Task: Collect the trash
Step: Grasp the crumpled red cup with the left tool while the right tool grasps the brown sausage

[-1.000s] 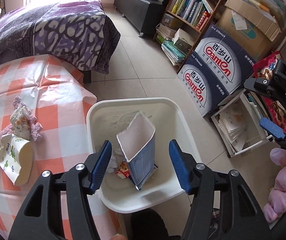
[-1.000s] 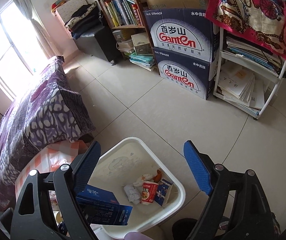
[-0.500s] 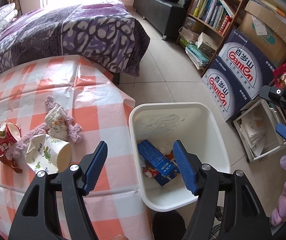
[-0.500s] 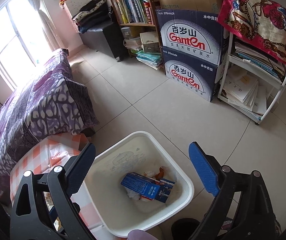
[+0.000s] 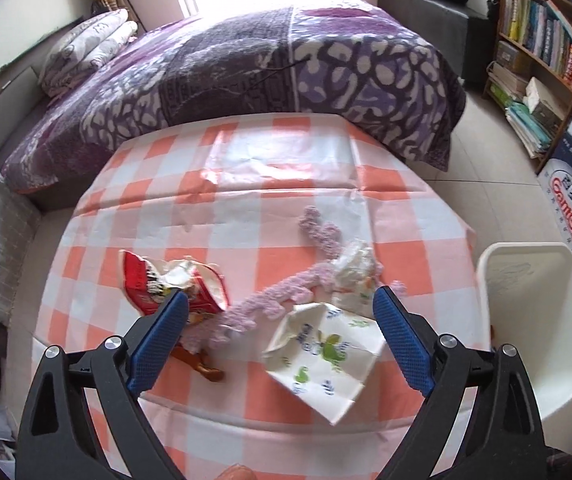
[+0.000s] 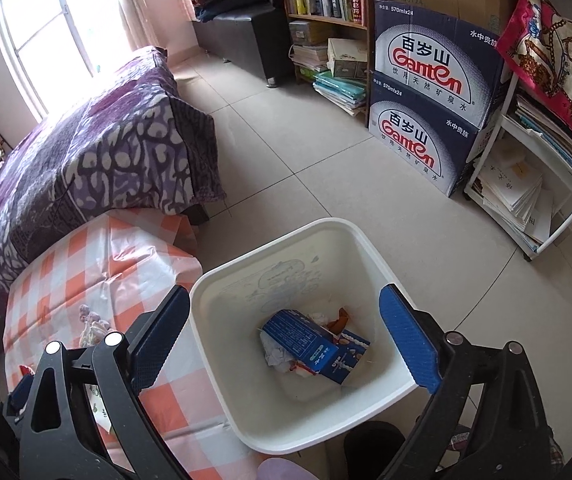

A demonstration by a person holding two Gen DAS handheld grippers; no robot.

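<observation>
The flattened white paper cup [image 5: 325, 356] is lying on the checked desk [image 5: 246, 184], between the wide, empty jaws of the left hand-held gripper [image 5: 280, 338], which have just been opening. Best is lowering squarely over its creased edge. The right hand-held gripper [image 6: 284, 336] is hanging wide and empty over the white bin [image 6: 222, 364].

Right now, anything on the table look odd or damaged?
Yes. The paper cup lies on its side, crushed flat. The red cup is torn open. A pink fuzzy strip sprawls between them. No spill visible.
</observation>
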